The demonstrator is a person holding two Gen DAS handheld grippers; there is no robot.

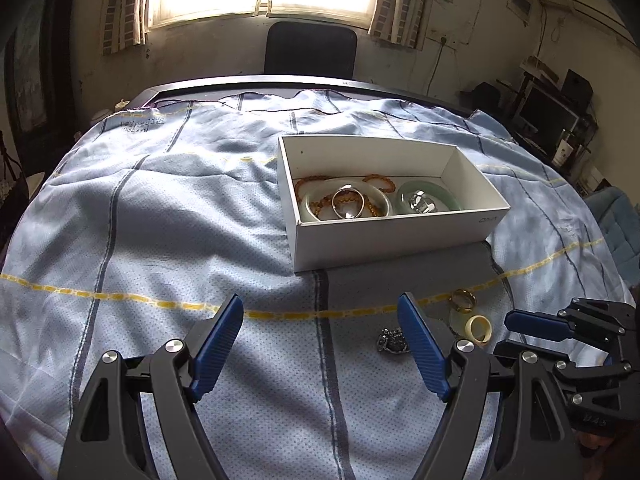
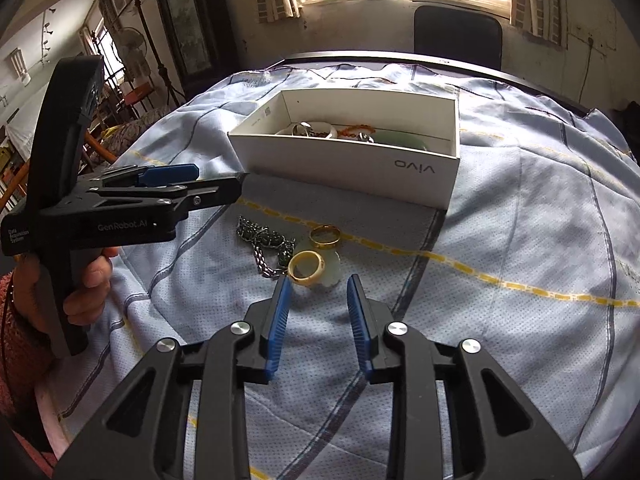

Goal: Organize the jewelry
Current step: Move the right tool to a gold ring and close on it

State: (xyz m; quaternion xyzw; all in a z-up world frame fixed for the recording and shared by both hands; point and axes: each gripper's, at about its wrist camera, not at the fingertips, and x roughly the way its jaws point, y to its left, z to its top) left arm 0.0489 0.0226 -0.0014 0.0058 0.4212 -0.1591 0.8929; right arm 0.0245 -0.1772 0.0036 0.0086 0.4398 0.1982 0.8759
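Note:
A white open box (image 1: 394, 248) on the blue cloth holds a pale bangle (image 1: 310, 204), amber beads (image 1: 378, 180), a silver ring (image 1: 348, 206) and a green bangle (image 1: 448, 196). In front of it lie a gold ring (image 2: 326, 236), a cream ring (image 2: 306, 266) on a pale jade pendant (image 2: 334, 270), and a dark chain pendant (image 2: 264, 242). My right gripper (image 2: 319, 282) is open, its fingertips just short of the cream ring, nothing between them. My left gripper (image 1: 320, 304) is open wide over bare cloth, left of the loose pieces (image 1: 480, 330).
The blue quilted cloth (image 1: 160, 220) covers a dark table (image 1: 248, 82), with a black chair (image 1: 310, 50) behind it under a bright window. A hand (image 2: 88, 280) holds the left gripper (image 2: 218, 180). Shelves and clutter stand at the right (image 1: 552, 112).

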